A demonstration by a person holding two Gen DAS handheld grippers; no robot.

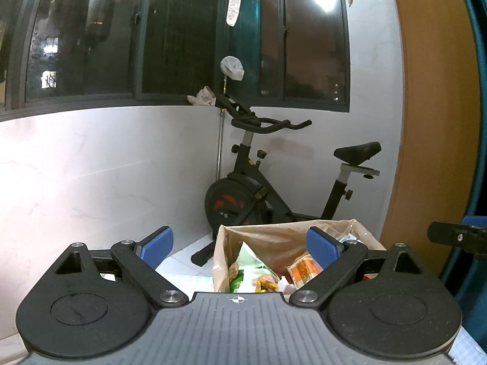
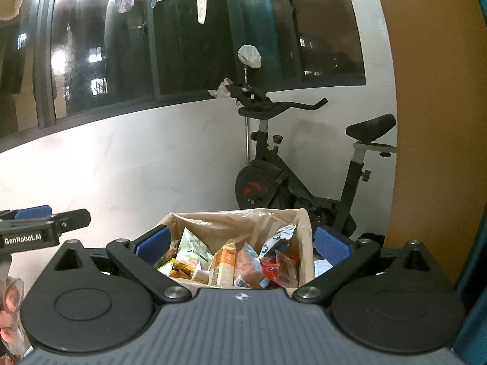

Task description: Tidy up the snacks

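Both tongs, left (image 1: 240, 248) and right (image 2: 242, 245), I hold level, jaws wide, empty; snack bag (image 2: 240, 219) at twelve o'clock.

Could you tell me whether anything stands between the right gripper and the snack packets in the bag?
Nothing visible does. The right gripper is open and empty, and the snack packets lie exposed in the open-topped bag just ahead of it. The left gripper is off to the side.
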